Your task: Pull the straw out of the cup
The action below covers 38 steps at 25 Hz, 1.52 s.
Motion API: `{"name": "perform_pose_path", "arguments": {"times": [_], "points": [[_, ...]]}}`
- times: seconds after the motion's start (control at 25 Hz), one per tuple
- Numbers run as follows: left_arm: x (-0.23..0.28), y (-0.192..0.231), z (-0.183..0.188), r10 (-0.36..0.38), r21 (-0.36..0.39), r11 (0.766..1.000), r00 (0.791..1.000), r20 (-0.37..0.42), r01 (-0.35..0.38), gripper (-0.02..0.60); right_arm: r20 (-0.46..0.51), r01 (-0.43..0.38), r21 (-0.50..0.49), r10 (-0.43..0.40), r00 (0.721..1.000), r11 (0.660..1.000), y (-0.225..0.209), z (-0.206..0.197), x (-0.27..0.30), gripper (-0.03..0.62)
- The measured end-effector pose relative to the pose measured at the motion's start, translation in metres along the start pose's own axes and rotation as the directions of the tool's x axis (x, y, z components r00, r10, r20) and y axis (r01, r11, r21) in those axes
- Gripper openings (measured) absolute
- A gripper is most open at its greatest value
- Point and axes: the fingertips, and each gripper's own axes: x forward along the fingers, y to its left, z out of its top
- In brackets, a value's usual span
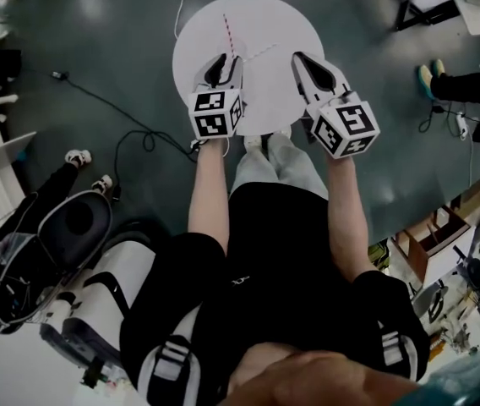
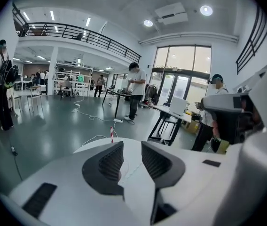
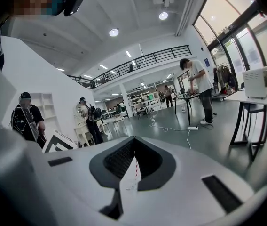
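Observation:
A red-and-white striped straw [image 1: 227, 32] lies flat on the round white table [image 1: 282, 19], just beyond my left gripper [image 1: 220, 59]. That gripper is open, with nothing between its pads. In the left gripper view the straw [image 2: 112, 134] shows past the open left gripper [image 2: 132, 149]. A thin pale strand [image 1: 261, 51] lies on the table between the two grippers. My right gripper [image 1: 301, 57] hovers over the table's right half, its tips together [image 3: 134, 140]. A white sliver with red stripes [image 3: 134, 169] shows in the gap behind the tips; whether it is held I cannot tell. No cup is in view.
Cables [image 1: 130, 121] trail over the grey floor left of the table. A person's shoes [image 1: 78, 156] are at the left and another person's feet [image 1: 430, 74] at the right. Black-framed desks [image 2: 171, 114] and standing people [image 2: 136, 91] are farther off.

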Motion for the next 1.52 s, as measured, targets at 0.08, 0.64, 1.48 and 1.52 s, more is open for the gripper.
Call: {"name": "perform_pose_path", "arguments": {"times": [0.08,0.64,1.48,1.52], "points": [[0.014,0.008,-0.007,0.019,0.0,1.0,1.0,-0.025,-0.019,0.115,-0.003,0.014,0.002,-0.014,1.0,1.0,-0.008,0.001,-0.004,0.016],[0.088,0.049,-0.034,0.044,-0.012,0.999,0.987,-0.152,-0.046,0.121,-0.073,0.05,0.002,-0.05,0.996,0.999,-0.032,-0.016,-0.01,0.017],[0.126,0.065,-0.039,0.132,0.114,0.987,0.969,-0.211,-0.109,0.028,-0.124,0.15,-0.098,-0.162,0.979,0.984,-0.056,-0.023,-0.028,0.015],[0.125,0.064,-0.037,0.131,0.113,0.988,0.97,-0.204,-0.11,0.024,-0.128,0.145,-0.108,-0.158,0.979,0.984,-0.054,-0.024,-0.027,0.016]]}}
